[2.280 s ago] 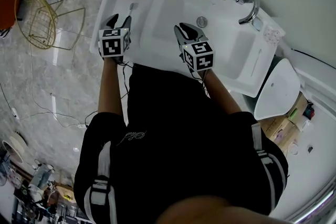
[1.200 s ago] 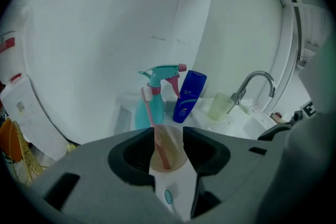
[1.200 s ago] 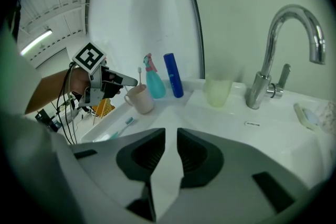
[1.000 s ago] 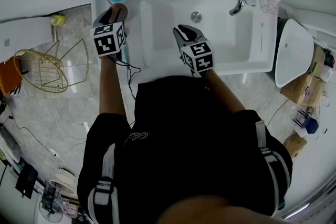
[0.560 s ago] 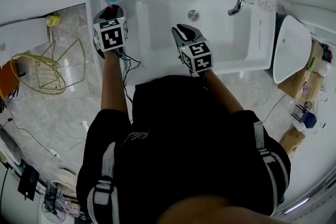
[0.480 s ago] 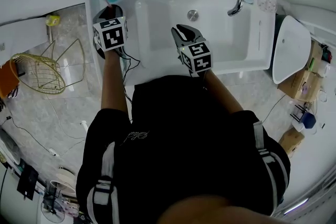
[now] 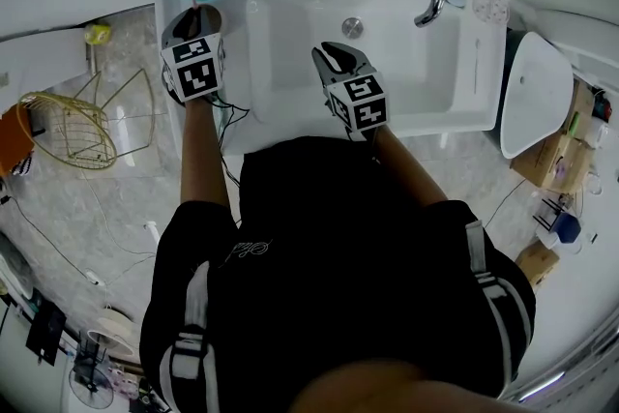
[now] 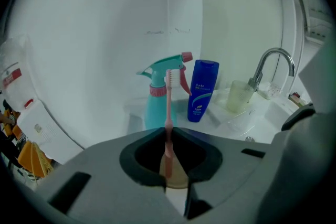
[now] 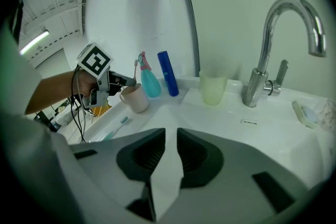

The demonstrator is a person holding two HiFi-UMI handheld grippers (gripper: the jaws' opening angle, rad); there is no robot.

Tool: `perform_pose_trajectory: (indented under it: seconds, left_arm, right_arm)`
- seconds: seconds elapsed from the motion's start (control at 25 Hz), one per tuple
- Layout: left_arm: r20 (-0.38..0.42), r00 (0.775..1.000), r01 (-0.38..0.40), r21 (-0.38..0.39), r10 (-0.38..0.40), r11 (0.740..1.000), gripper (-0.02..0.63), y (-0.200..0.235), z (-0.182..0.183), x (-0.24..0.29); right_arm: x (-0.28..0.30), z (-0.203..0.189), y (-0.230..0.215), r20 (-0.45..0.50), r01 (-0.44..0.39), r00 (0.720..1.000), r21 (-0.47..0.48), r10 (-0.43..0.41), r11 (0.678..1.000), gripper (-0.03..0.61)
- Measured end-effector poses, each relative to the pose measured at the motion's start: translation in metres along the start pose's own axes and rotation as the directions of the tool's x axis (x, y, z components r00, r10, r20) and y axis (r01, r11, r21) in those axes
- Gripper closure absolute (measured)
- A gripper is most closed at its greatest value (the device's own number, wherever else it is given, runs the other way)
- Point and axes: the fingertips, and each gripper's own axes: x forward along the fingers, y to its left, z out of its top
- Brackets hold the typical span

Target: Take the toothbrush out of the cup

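Observation:
A pink toothbrush (image 8: pixel 168 97) stands upright in a tan cup (image 9: pixel 135 98) at the back left of the sink ledge. My left gripper (image 8: pixel 168 131) is over the cup's mouth. Its jaws have just been closing and their tips now pinch the brush's handle. From the right gripper view, the left gripper (image 9: pixel 118 81) reaches the cup's rim from the left. My right gripper (image 9: pixel 171 131) hovers over the white basin (image 7: pixel 387 53). Its jaws stand a narrow gap apart with nothing between them. In the head view the left gripper (image 7: pixel 193 19) covers most of the cup.
Behind the cup stand a teal spray bottle (image 8: pixel 157 107), a blue bottle (image 8: pixel 202 91) and a pale green tumbler (image 8: pixel 240 96). The chrome faucet (image 8: pixel 270 65) rises at the back right. A teal toothbrush (image 9: pixel 118 126) lies on the left ledge. A wire basket (image 7: pixel 68 116) is on the floor.
The left gripper has moved forward along the ledge to the cup and now sits over it. The right gripper has stayed over the basin.

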Motion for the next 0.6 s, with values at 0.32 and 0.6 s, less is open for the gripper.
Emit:
perform_pose_trajectory:
  seconds: [0.32,0.6]
  left_arm:
    - [0.149,0.989,-0.011,-0.040,0.017,0.999,0.564,0.003,0.031,-0.043]
    - [0.215,0.975,-0.046,-0.034,0.053,0.998,0.563,-0.001,0.044,-0.086]
  right_arm:
    - [-0.008,0.006,0.004,0.028,-0.037,0.999,-0.036,0.038,0.999,0.503]
    - [-0.012,0.017,0.012,0.051,-0.084,0.995,-0.094,0.089,0.992,0.503]
